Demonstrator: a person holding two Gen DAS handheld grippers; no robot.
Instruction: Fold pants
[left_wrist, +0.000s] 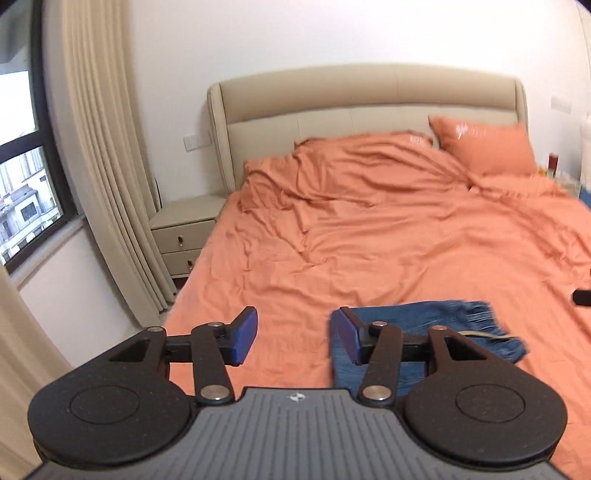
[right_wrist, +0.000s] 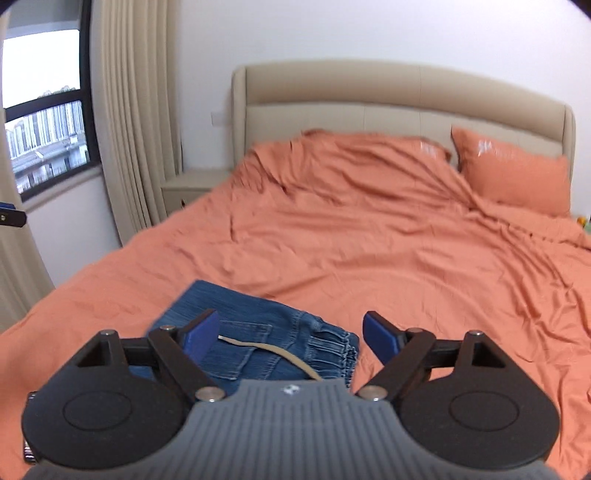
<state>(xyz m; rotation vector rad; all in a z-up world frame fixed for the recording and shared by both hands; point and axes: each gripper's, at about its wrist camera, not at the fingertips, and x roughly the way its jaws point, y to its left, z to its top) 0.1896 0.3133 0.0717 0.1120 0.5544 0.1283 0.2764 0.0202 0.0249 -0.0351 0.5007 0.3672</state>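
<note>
Blue denim, the folded jeans lie on the orange sheet of the bed, low in both frames; each claw's black body covers their near edge, and in the left wrist view their frayed hems at right are smeared by blur. A beige drawstring crosses them, its lower end hidden. The left claw hangs tilted downward over the bed, jaws partly apart, nothing between them. The right claw hangs likewise, jaws spread wide and empty. A dark sliver of the other claw is cut off at each frame's edge.
</note>
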